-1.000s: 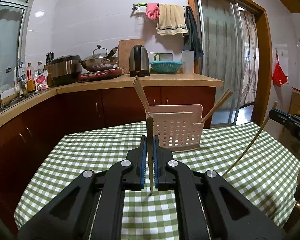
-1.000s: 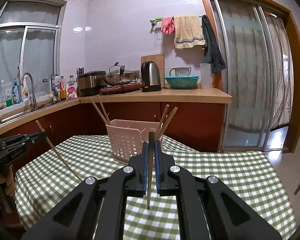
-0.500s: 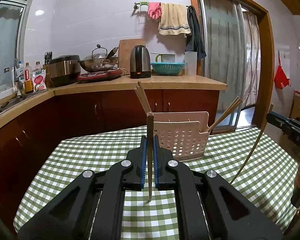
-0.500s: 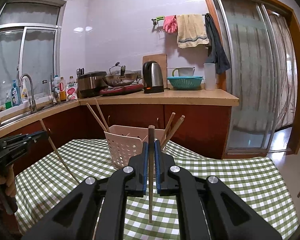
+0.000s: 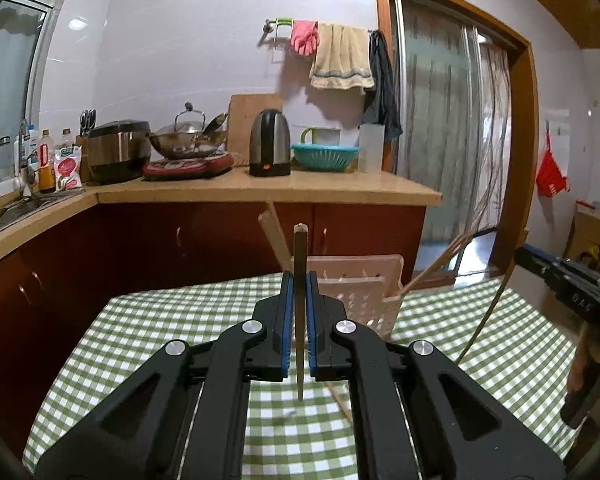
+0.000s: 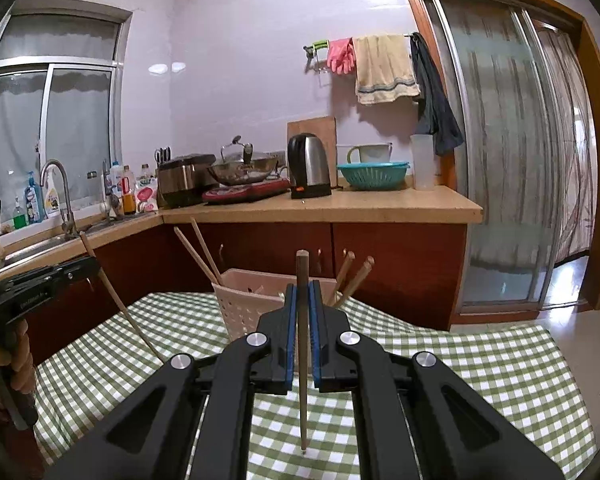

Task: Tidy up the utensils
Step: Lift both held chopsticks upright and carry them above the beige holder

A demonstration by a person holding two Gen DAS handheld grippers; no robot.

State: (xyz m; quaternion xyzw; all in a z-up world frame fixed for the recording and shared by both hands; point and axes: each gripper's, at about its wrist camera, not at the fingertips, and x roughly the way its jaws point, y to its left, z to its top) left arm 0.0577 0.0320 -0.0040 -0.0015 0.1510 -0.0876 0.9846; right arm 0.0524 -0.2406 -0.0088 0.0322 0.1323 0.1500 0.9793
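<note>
A pale pink perforated basket [image 5: 360, 292] [image 6: 244, 308] stands at the far side of the green checked table [image 5: 140, 340] [image 6: 480, 360]. Several chopsticks [image 5: 274, 232] [image 6: 200, 248] lean out of it. My left gripper [image 5: 299, 280] is shut on one wooden chopstick [image 5: 300, 248] held upright, just in front of the basket. My right gripper [image 6: 302, 292] is likewise shut on an upright chopstick [image 6: 302, 400], its tip hanging above the cloth. Each gripper shows in the other's view, the right gripper [image 5: 568, 284] and the left gripper [image 6: 40, 284], with its slanted chopstick.
A kitchen counter [image 5: 260, 190] behind the table carries a kettle [image 5: 270, 142], wok, rice cooker and teal colander [image 6: 374, 176]. A sink with tap [image 6: 56, 188] is at the left, a sliding door [image 6: 520, 160] at the right. Another stick [image 5: 340, 396] seems to lie on the cloth.
Both grippers have risen a little with their chopsticks and drifted across the table; the basket sits lower in both views. Both stay shut.
</note>
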